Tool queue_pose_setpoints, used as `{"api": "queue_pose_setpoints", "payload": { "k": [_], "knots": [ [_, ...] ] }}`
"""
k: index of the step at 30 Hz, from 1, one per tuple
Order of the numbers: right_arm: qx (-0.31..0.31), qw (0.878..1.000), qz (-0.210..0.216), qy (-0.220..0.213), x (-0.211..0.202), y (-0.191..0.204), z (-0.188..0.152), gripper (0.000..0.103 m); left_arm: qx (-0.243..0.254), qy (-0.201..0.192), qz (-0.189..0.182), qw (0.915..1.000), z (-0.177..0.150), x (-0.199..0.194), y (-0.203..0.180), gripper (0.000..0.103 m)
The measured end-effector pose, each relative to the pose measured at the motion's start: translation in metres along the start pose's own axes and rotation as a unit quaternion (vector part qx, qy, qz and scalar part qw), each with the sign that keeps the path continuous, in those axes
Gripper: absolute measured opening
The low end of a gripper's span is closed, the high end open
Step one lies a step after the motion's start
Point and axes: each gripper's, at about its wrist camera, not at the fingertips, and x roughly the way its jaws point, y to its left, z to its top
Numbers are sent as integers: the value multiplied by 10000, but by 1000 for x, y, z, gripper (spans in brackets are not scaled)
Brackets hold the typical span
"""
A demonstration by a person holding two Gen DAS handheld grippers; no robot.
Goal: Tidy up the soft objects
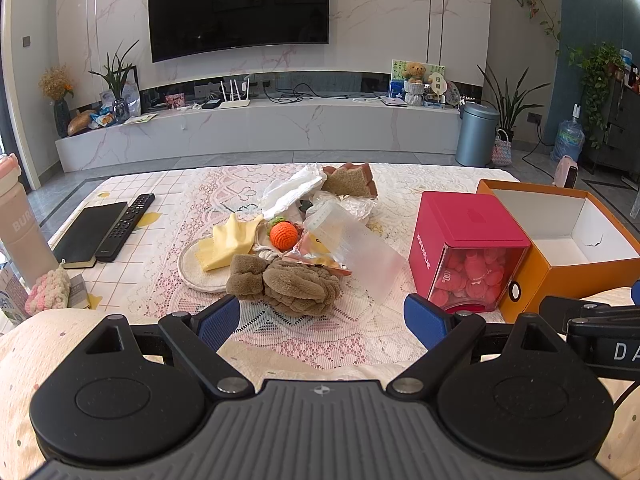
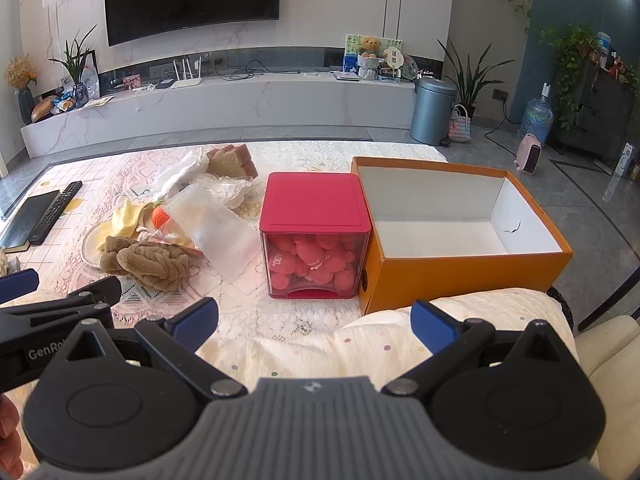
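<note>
1. The left gripper [image 1: 322, 320] is spread wide and grasps nothing, low at the tabletop's [image 1: 320, 344] near edge.
2. The brown plush toy [image 1: 286, 285] lies just ahead of it, between its fingers.
3. The right gripper [image 2: 314, 322] is likewise released, facing the orange box [image 2: 460, 270].

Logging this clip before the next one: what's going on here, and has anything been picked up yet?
Nothing is held yet. A person holds both grippers low at the near table edge, the left gripper and right gripper both open and empty. A heap of soft items, including a brown fluffy piece and an orange crocheted ball, lies untouched on the lace tablecloth. The orange box to the right stands open and empty, beside a red container.
</note>
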Motion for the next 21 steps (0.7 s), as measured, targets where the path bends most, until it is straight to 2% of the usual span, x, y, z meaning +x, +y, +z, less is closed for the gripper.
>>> {"api": "queue_pose_setpoints", "payload": {
  "k": [14, 17, 19, 21],
  "knots": [
    [-70, 9999, 12, 121, 7, 3, 0, 100, -109, 64, -171, 9998, -2, 3, 4, 102],
    [-68, 9999, 83, 93, 8, 4, 2, 100, -190, 84, -362, 9991, 3, 1, 6, 91],
    [-126, 9998, 115, 78, 10, 5, 4, 100, -216, 166, -526, 9982, 4, 4, 8, 90],
    [-212, 9995, 219, 18, 11, 7, 6, 99, -236, 239, -705, 9969, 5, 6, 10, 84]
  ]
}}
